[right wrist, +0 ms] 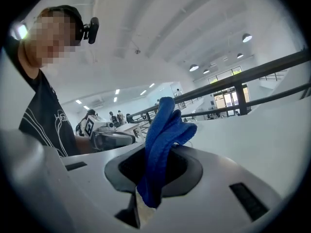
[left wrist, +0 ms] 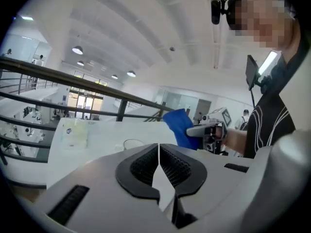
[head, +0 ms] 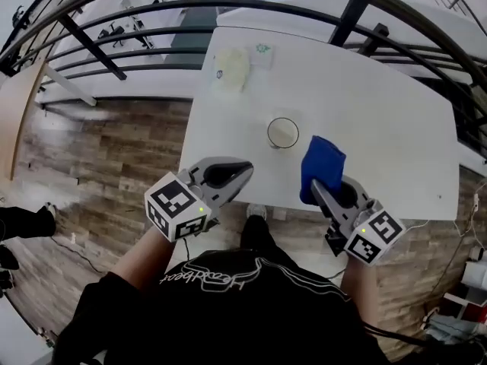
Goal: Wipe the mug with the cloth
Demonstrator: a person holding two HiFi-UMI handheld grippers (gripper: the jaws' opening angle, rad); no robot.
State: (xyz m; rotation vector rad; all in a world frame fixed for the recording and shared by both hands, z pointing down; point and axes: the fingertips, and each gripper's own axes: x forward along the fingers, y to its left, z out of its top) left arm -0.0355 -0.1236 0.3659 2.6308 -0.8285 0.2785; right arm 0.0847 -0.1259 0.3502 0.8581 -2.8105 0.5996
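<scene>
A clear glass mug stands upright on the white table, near its front edge. My right gripper is shut on a blue cloth, which sticks up from its jaws just right of the mug and apart from it. In the right gripper view the cloth fills the jaws. My left gripper is shut and empty, to the front left of the mug over the table's edge. In the left gripper view, the mug's rim shows just beyond the shut jaws, with the cloth to its right.
A pale plastic packet and a small card lie at the table's far end. Dark metal railings curve around behind the table. Wood flooring lies to the left.
</scene>
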